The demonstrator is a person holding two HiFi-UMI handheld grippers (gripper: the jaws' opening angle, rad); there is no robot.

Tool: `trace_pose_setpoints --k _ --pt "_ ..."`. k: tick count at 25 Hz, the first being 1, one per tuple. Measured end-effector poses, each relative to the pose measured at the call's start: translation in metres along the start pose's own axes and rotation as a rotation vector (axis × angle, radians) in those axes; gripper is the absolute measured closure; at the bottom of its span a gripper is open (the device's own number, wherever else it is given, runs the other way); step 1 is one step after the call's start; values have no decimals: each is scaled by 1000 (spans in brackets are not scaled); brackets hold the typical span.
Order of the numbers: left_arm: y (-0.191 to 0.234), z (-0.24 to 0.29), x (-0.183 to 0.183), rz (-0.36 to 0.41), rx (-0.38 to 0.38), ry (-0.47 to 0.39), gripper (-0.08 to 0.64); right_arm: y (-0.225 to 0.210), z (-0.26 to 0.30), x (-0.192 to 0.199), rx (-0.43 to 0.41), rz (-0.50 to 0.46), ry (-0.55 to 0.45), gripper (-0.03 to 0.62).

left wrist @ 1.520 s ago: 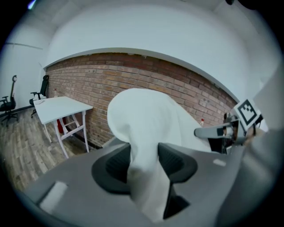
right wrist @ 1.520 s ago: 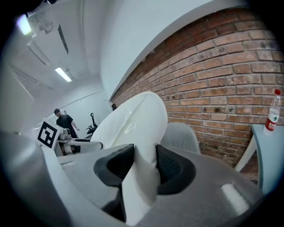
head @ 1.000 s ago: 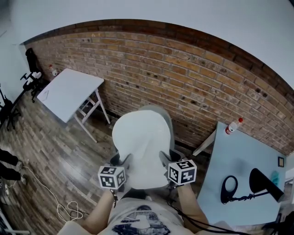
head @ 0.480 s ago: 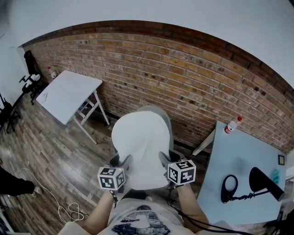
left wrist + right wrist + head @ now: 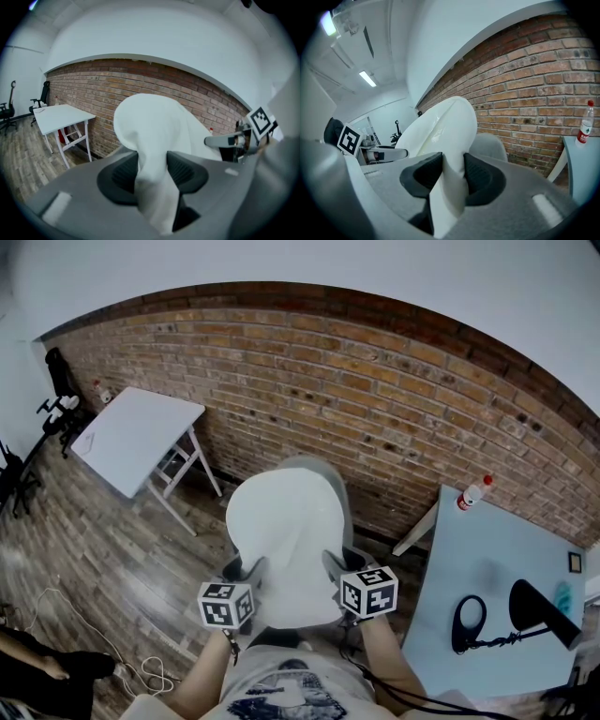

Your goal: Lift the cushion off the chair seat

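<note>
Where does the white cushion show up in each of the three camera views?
Head view: the cushion is at lower centre, in front of the grey chair.
Left gripper view: cushion at centre, pinched in the left tongs.
Right gripper view: cushion just left of centre, pinched in the right tongs.
Shared landmark: the brick wall behind it.

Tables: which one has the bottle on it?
The pale blue table on the right; the red-capped bottle stands at its far corner. The white table stands left.
</note>
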State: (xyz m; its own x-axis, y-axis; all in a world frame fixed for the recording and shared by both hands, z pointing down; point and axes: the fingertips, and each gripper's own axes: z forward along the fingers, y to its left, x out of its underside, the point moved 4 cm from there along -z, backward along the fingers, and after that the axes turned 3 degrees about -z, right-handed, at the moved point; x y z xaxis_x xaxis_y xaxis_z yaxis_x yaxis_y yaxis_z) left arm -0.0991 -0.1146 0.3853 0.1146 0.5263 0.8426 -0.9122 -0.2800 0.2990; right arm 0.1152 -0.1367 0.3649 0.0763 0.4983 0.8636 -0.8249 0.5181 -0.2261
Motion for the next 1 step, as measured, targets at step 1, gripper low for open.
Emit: trace_pose_setpoints --k 1 --pt "0 1 -1 0 0 1 368 -1 1 -1 0 1 0 453"
